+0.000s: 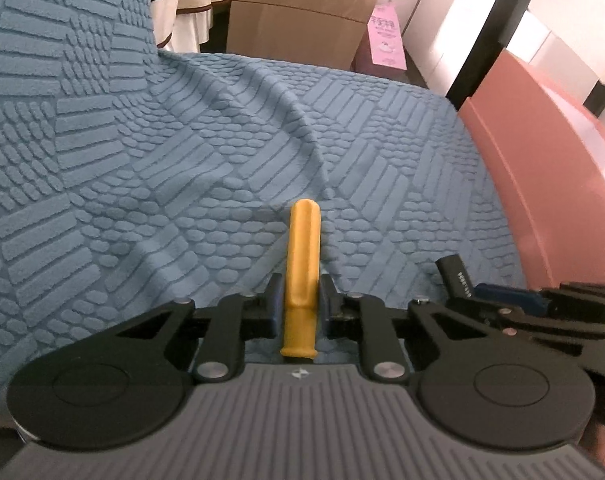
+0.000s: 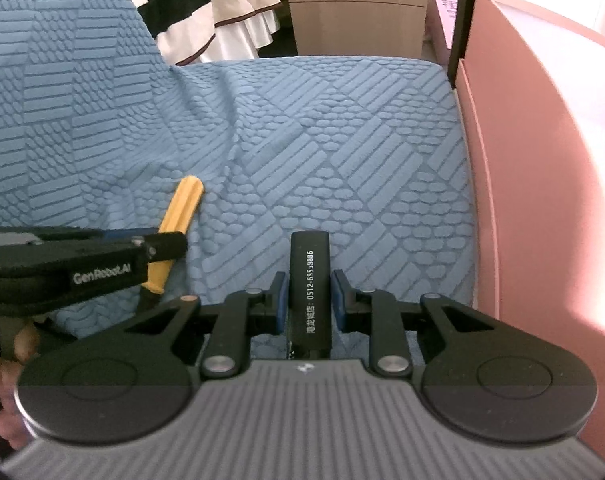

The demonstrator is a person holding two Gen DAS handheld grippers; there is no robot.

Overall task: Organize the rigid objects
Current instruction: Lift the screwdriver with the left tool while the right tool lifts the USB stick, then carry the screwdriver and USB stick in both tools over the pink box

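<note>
Both items look picked up, carry step in hand. Left gripper (image 1: 300, 300) has its jaws clamped on a yellow plastic handle (image 1: 301, 264), lower centre of the left wrist view. Right gripper (image 2: 308, 300) is closed on a black rectangular stick w/ white print (image 2: 310, 292), lower centre of the right wrist view. Next prob. needs a drop spot; the pink box (image 2: 542, 184) at frame right seems likely, approach w/o clipping its wall. Surface: blue embossed cover (image 1: 182, 152), wrinkled. Upper frame: cardboard box (image 1: 302, 4), striped fabric (image 2: 222, 12).
</note>
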